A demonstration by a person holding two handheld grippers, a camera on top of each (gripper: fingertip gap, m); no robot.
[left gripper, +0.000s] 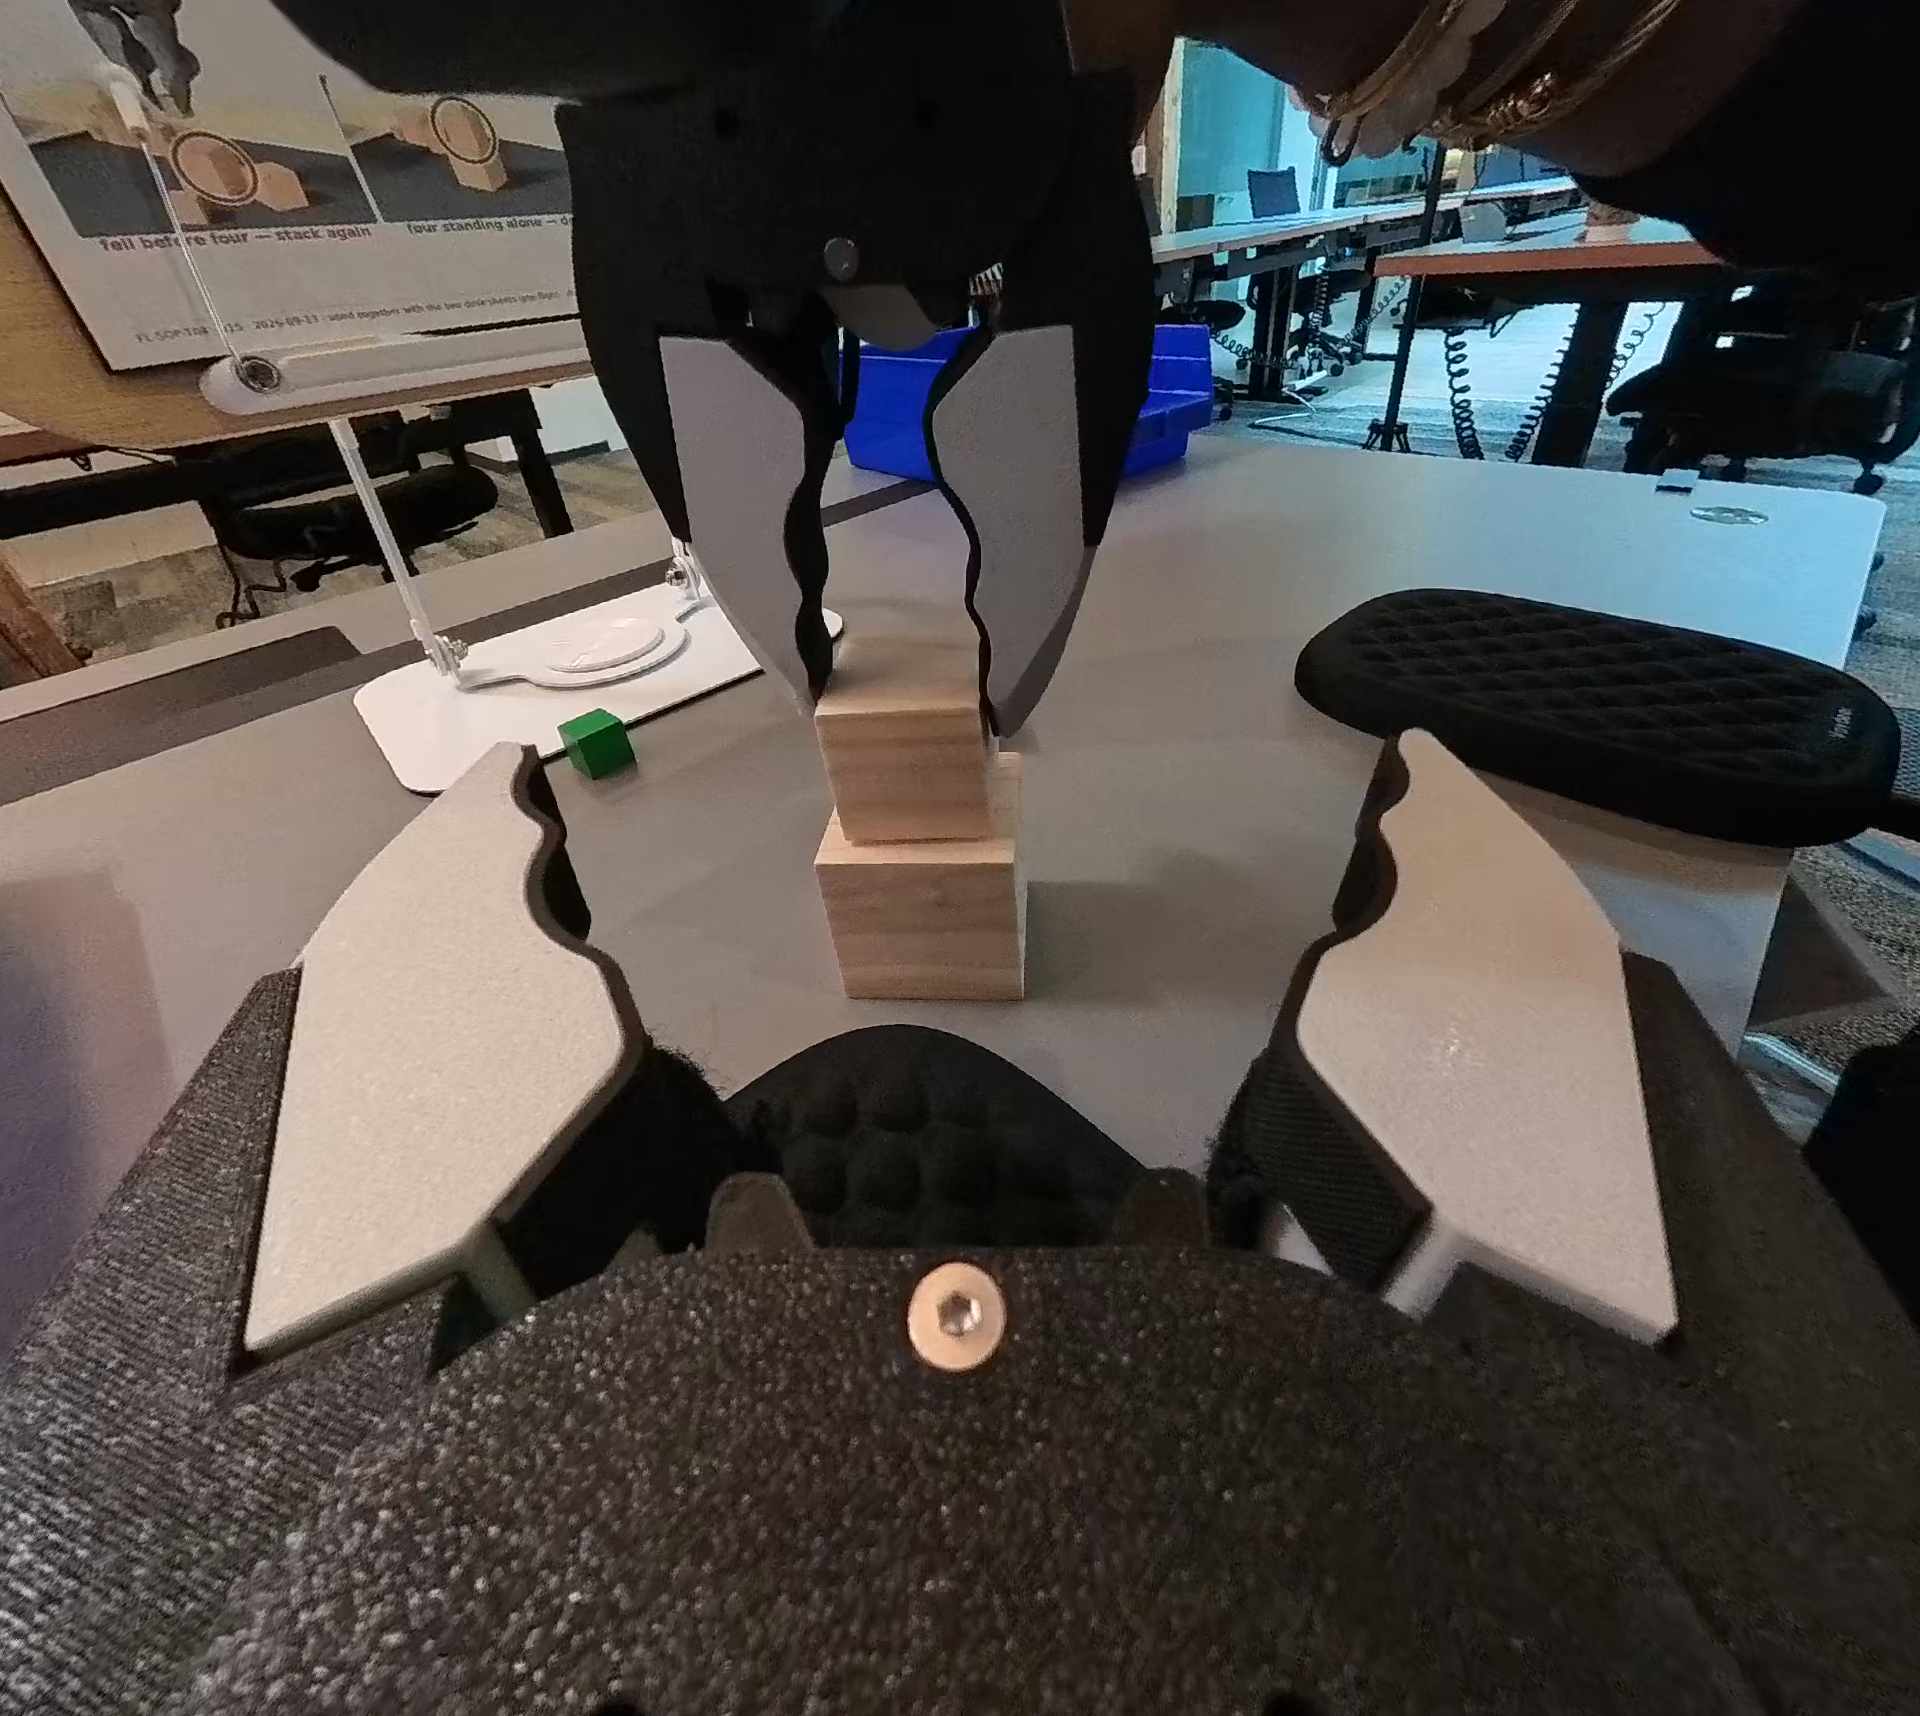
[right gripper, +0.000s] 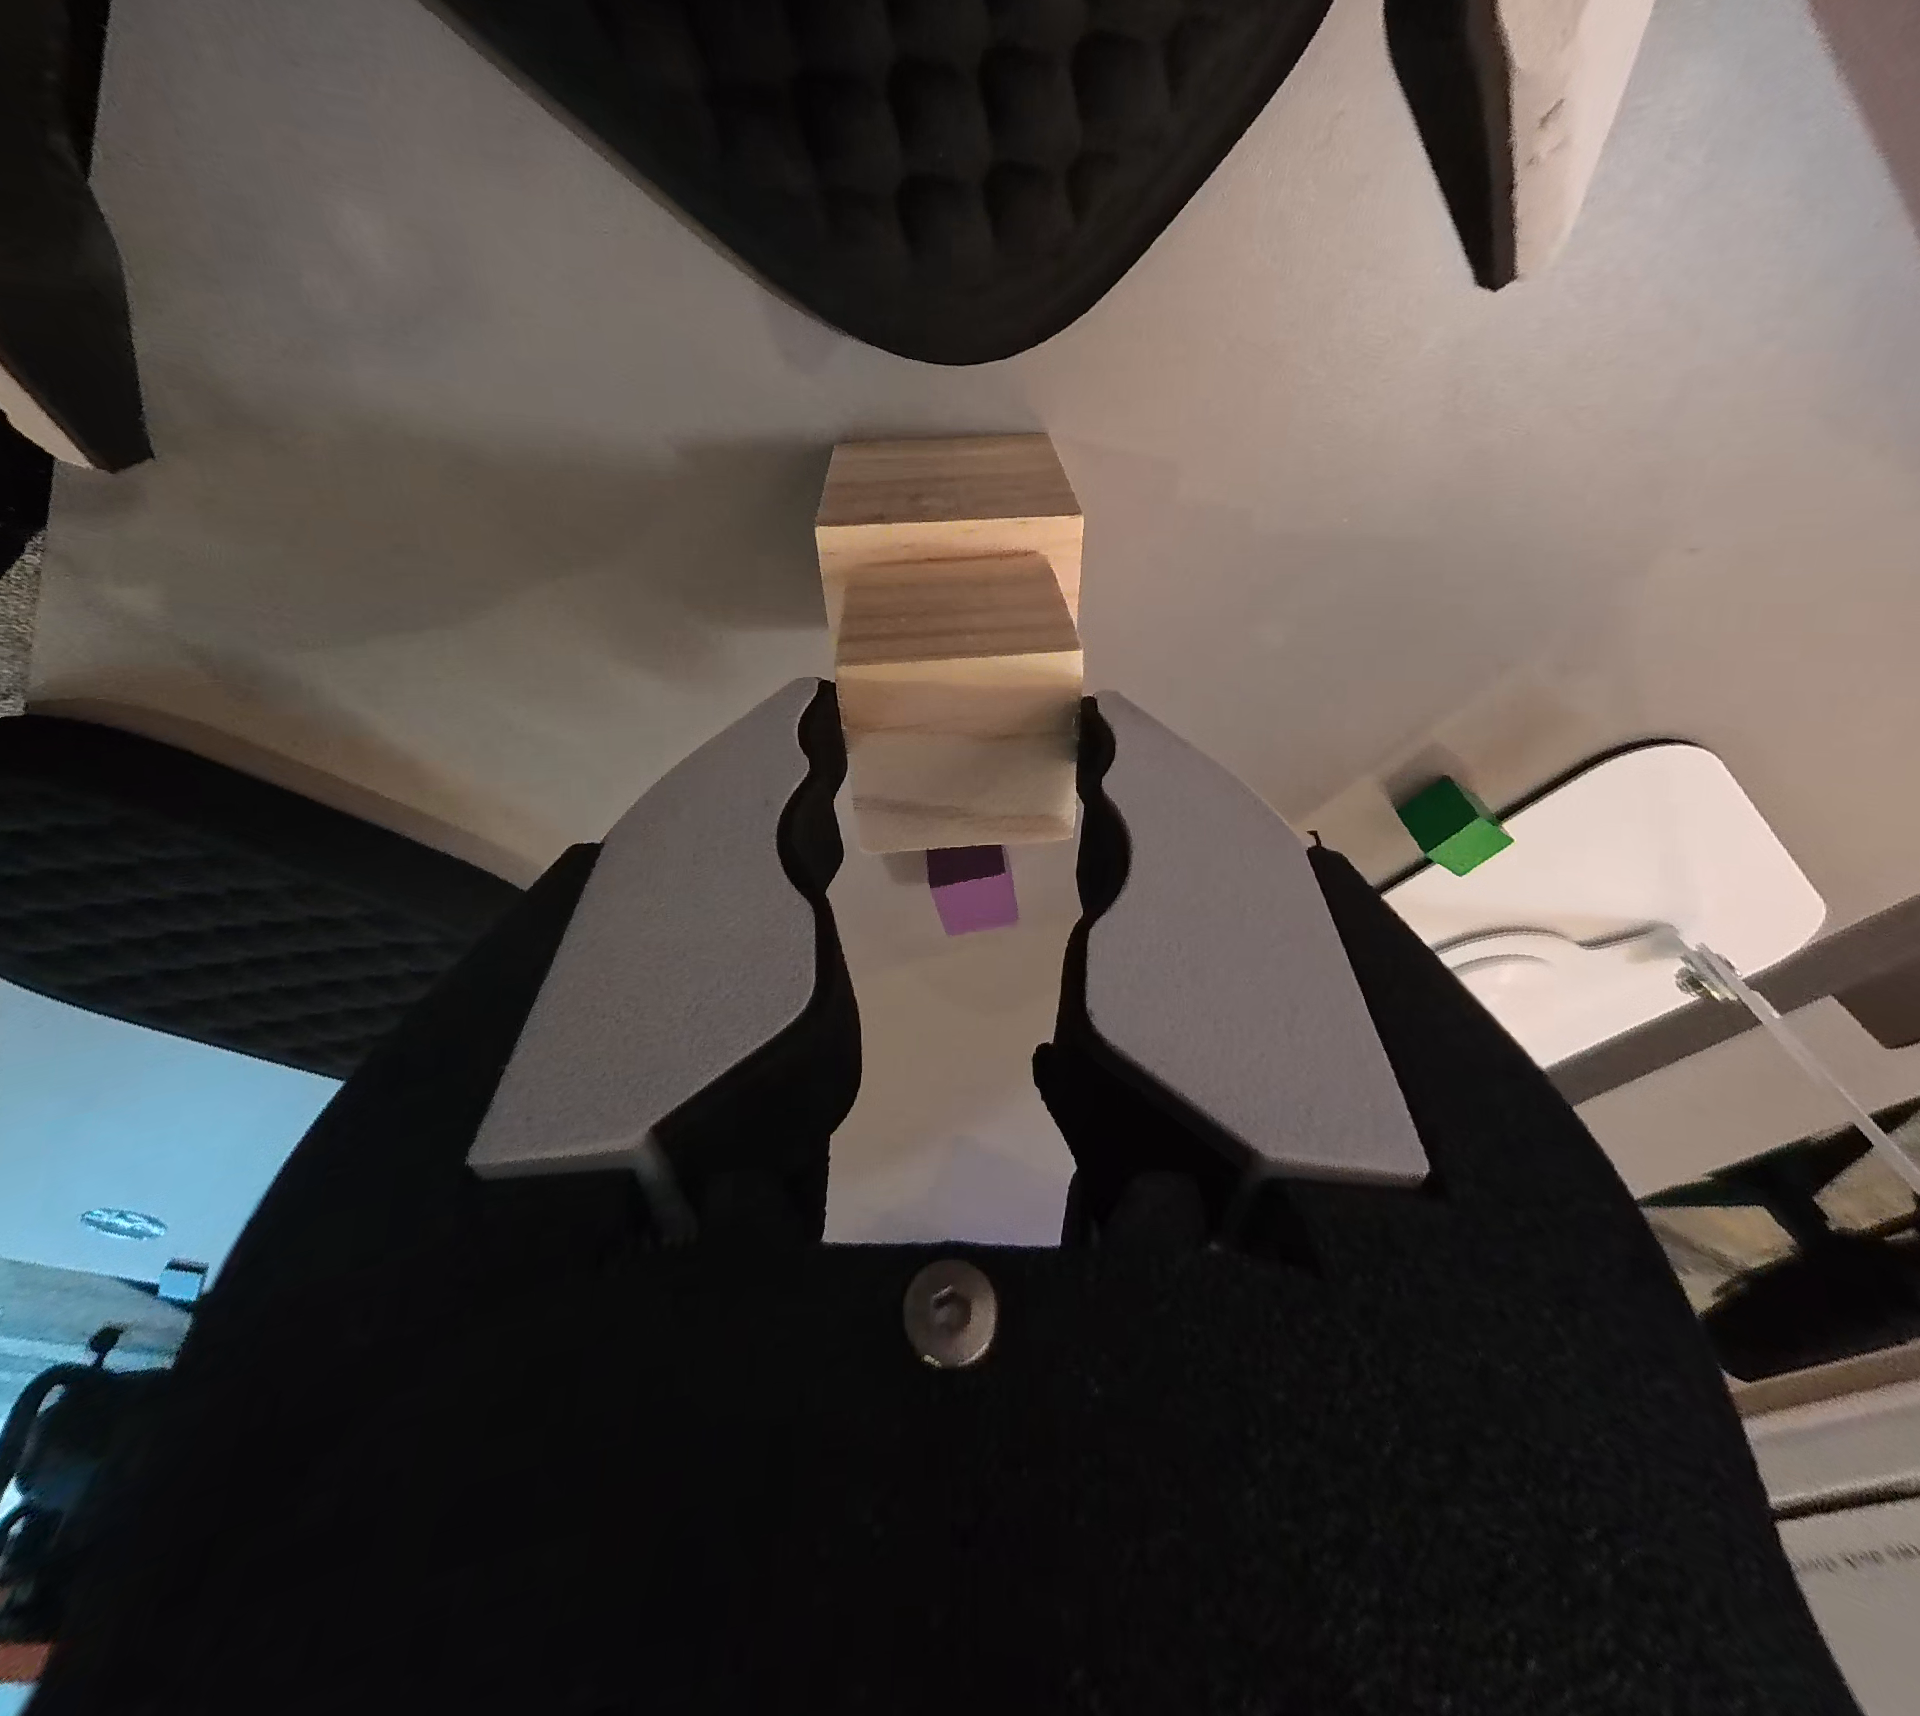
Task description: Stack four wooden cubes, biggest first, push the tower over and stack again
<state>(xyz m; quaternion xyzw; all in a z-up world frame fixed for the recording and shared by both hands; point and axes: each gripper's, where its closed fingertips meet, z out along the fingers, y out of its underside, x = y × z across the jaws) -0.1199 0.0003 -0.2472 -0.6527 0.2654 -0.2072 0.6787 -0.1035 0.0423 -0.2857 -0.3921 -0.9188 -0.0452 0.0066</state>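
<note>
Grey table [left gripper: 1351, 586] carries everything, with a quilted black cushion [left gripper: 1600, 710] lying at its far right edge and a second one just under the near tongs. Behind, toward the left, sits the flat white base of a stand [left gripper: 468, 721] that holds up a printed sheet, and a blue bin [left gripper: 894, 419] stands farther back. The left tongs [left gripper: 961, 744] hang low and spread wide, released and grasping nothing; the wooden stack stands ahead of them, well clear of both fingers. The right tongs [right gripper: 956, 721] come down from above, narrowed onto the upper wooden cube [left gripper: 904, 773], their dark pads [right gripper: 821, 731] set against its two opposite sides near the top edge, so they appear to grip it. That cube sits on a larger wooden cube [left gripper: 930, 923] which rests on the table, the upper one shifted a little to one side and looking very slightly tilted. A small green cube [left gripper: 597, 741] lies by the corner of the white base, apart from the stack, and a small purple cube [right gripper: 971, 892] lies on the table beyond the stack, seen between the right fingers.
</note>
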